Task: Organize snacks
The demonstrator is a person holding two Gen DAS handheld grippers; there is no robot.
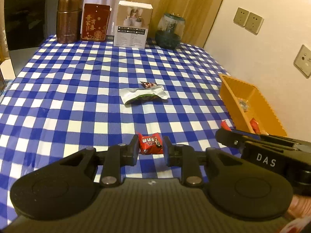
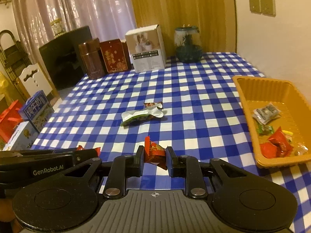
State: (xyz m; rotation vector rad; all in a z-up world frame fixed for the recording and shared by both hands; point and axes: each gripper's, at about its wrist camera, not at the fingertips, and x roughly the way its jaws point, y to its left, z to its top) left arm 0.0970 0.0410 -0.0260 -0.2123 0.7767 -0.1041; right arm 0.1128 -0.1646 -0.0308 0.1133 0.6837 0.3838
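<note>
My left gripper (image 1: 150, 145) is shut on a red snack packet (image 1: 150, 143) with white lettering, held above the checked cloth. My right gripper (image 2: 155, 155) is shut on a red-orange wrapped candy (image 2: 155, 152), also lifted off the table. Each gripper shows at the edge of the other's view: the right gripper (image 1: 223, 132) and the left gripper (image 2: 85, 151). On the table's middle lie a white-and-green snack pouch (image 1: 143, 95) (image 2: 142, 115) and a small dark red candy (image 1: 148, 84) (image 2: 152, 104) just behind it. The orange tray (image 2: 243, 89) (image 1: 229, 85) at the right holds several wrapped snacks.
Along the table's far edge stand a brown tin (image 1: 69, 20), a red box (image 1: 95, 22), a white carton (image 1: 134, 24) and a glass jar (image 1: 170, 30). A black appliance (image 1: 29, 15) is at far left. Boxes (image 2: 37, 108) sit beyond the left edge; a wall with sockets on the right.
</note>
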